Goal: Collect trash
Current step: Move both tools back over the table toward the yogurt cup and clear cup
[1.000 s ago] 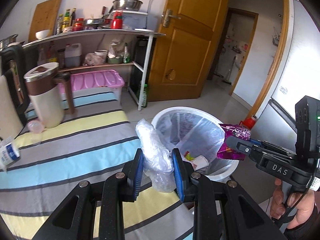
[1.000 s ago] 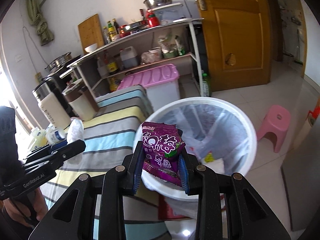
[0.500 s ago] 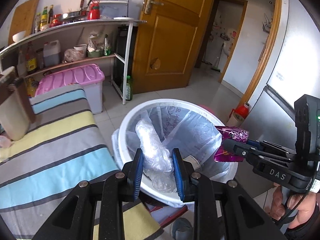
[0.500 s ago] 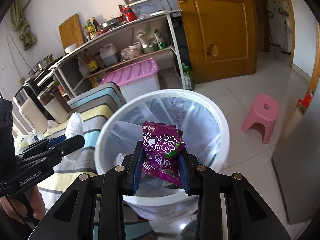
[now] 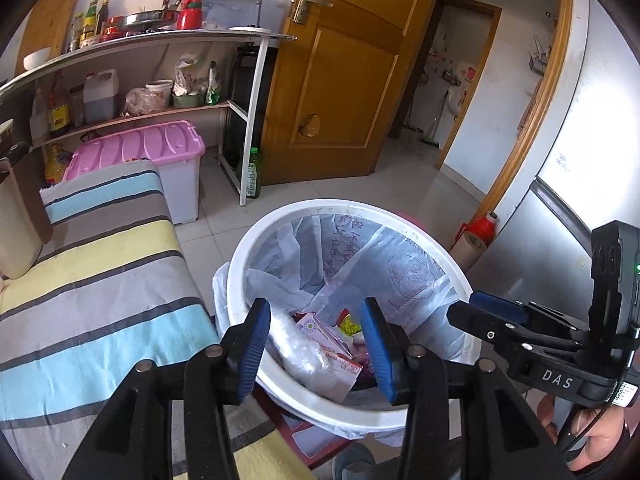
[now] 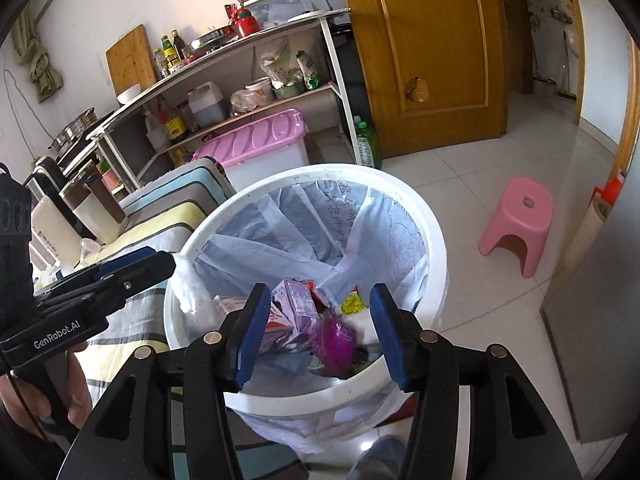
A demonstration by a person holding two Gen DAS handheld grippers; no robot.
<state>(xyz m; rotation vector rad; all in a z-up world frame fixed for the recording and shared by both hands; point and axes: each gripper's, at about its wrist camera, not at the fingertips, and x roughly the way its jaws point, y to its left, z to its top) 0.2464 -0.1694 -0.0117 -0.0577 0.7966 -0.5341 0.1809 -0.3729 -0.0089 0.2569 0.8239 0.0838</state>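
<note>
A white trash bin (image 5: pixel 276 384) (image 6: pixel 432 224) with a clear liner stands on the floor beside the striped table. My left gripper (image 5: pixel 316 346) hangs over its near rim, jaws opening with nothing between them. The crumpled clear plastic (image 5: pixel 306 354) lies inside the bin below it. My right gripper (image 6: pixel 318 334) is also over the bin with its jaws opening and empty. The purple snack wrapper (image 6: pixel 334 338), blurred, is down among the trash inside. Each gripper shows at the edge of the other's view: the right gripper (image 5: pixel 464 314) and the left gripper (image 6: pixel 160 264).
The striped tablecloth (image 5: pixel 100 280) lies left of the bin with a brown-lidded jug (image 6: pixel 90 208) on it. A shelf rack (image 5: pixel 132 48), pink-lidded box (image 5: pixel 160 160), wooden door (image 5: pixel 340 80), pink stool (image 6: pixel 520 220) and a grey fridge (image 5: pixel 552 240) surround the bin.
Both grippers moved from the table side to over the bin, then opened. The clear plastic and the purple wrapper left the jaws and dropped into the bin.
</note>
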